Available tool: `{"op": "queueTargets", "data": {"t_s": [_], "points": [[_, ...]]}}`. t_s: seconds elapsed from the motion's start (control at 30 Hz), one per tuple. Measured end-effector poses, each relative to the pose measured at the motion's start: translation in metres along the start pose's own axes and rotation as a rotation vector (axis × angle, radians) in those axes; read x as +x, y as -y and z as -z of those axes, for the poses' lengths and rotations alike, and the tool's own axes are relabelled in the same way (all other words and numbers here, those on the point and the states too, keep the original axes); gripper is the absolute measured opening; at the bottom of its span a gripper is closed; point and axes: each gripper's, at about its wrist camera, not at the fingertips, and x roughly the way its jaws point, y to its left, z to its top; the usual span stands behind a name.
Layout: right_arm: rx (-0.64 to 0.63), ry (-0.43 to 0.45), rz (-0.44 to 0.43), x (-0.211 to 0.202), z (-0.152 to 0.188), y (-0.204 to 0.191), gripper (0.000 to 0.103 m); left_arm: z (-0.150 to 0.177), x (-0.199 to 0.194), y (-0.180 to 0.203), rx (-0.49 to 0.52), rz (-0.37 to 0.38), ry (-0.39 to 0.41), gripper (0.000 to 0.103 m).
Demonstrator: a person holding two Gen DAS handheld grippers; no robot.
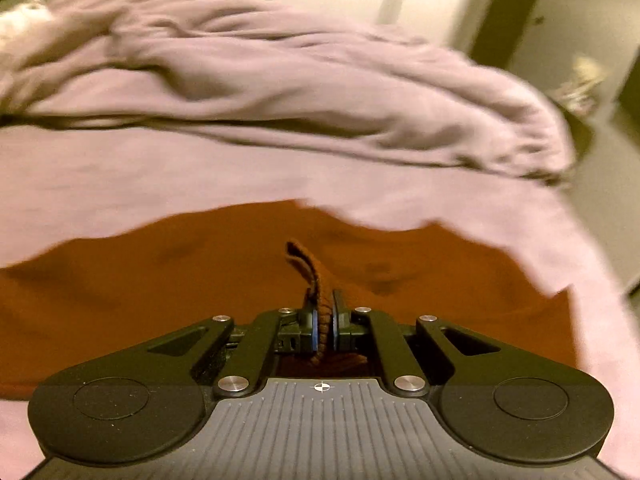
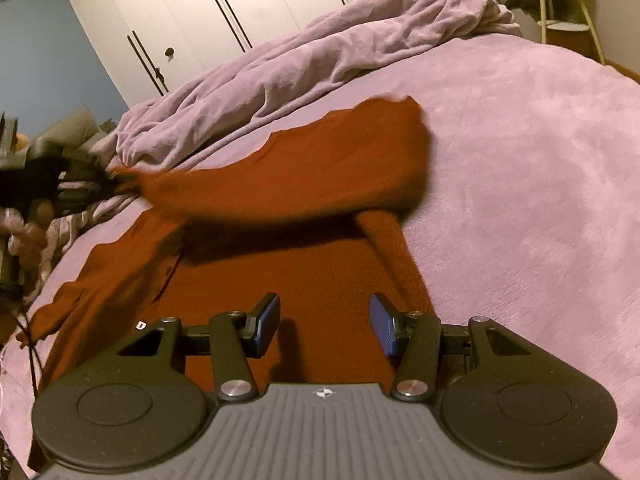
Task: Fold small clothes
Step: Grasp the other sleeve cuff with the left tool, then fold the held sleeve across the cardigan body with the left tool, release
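A rust-red knitted cardigan (image 2: 320, 280) lies spread on a lilac bedspread (image 2: 520, 200). In the left wrist view my left gripper (image 1: 325, 322) is shut on a ribbed edge of the cardigan (image 1: 316, 292), which sticks up between the blue pads. The right wrist view shows that gripper (image 2: 86, 184) at the far left, blurred, holding one sleeve (image 2: 304, 176) lifted across the garment's body. My right gripper (image 2: 324, 326) hovers over the cardigan's lower part with its jaws apart and nothing between the blue pads (image 2: 382, 326).
A crumpled lilac duvet (image 2: 320, 64) is heaped along the far side of the bed. White wardrobe doors (image 2: 224, 12) stand behind it. A small yellow side table (image 2: 568, 8) is at the far right. A person's hand (image 2: 24, 236) shows at the left edge.
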Motion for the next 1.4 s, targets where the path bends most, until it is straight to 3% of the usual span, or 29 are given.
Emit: {"op": "queueTargets", "data": {"t_s": [0.1, 0.27, 0.47, 0.63, 0.7, 0.77, 0.83, 1.03, 1.27, 1.4], "points": [[0.029, -0.015, 0.007, 0.001, -0.004, 0.000, 0.049, 0.016, 0.013, -0.028, 0.002, -0.092, -0.046, 0.008], [0.139, -0.009, -0.057, -0.002, -0.024, 0.000, 0.067, 0.033, 0.024, -0.061, -0.113, -0.030, -0.085, 0.009], [0.297, -0.037, -0.111, 0.040, -0.048, 0.010, 0.065, 0.020, 0.019, -0.055, -0.108, -0.015, -0.032, 0.008], [0.461, 0.007, -0.125, 0.062, -0.054, 0.026, 0.052, 0.002, -0.005, -0.045, -0.026, 0.005, 0.095, 0.008], [0.473, 0.011, -0.088, 0.067, -0.055, 0.028, 0.042, -0.002, -0.010, -0.044, -0.007, 0.014, 0.132, 0.008], [0.465, 0.002, -0.047, 0.074, -0.054, 0.028, 0.018, -0.002, -0.005, -0.048, -0.014, 0.004, 0.124, 0.008], [0.444, 0.001, -0.030, 0.078, -0.053, 0.028, 0.010, 0.004, 0.005, -0.054, -0.037, -0.005, 0.085, 0.008], [0.319, 0.033, 0.019, 0.070, -0.056, 0.020, 0.006, 0.031, 0.032, -0.066, -0.046, -0.028, -0.017, 0.009], [0.364, 0.044, 0.031, 0.070, -0.053, 0.029, 0.004, 0.032, 0.028, -0.072, -0.060, -0.016, -0.004, 0.012], [0.269, 0.023, 0.080, 0.055, -0.054, 0.017, 0.005, 0.035, 0.022, -0.090, -0.095, -0.041, -0.021, 0.011]]}}
